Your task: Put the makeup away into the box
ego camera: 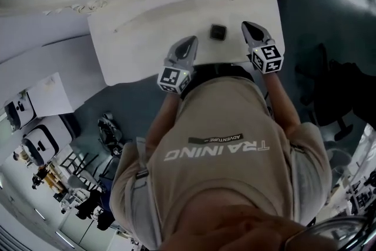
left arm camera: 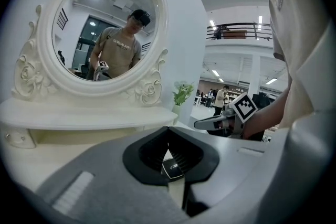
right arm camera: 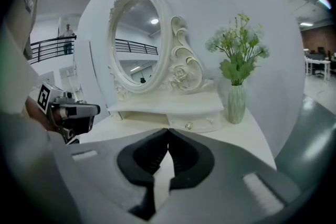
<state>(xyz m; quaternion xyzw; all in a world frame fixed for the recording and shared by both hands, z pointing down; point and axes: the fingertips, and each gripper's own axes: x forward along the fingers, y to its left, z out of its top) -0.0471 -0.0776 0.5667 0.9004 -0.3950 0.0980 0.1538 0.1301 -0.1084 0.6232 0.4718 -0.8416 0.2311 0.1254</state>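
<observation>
Now | compact (ego camera: 218, 32) on table (ego camera: 141, 38) btw L claw (ego camera: 191, 41), R claw (ego camera: 248, 26) | both shut

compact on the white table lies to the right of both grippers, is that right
Not quite. The compact lies on the white table between the left gripper and the right gripper, not to the right of both. The head view shows it.

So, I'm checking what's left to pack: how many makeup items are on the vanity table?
1. A small dark compact lies on the white table near its front edge, between the left gripper and the right gripper. More may be hidden.
</observation>
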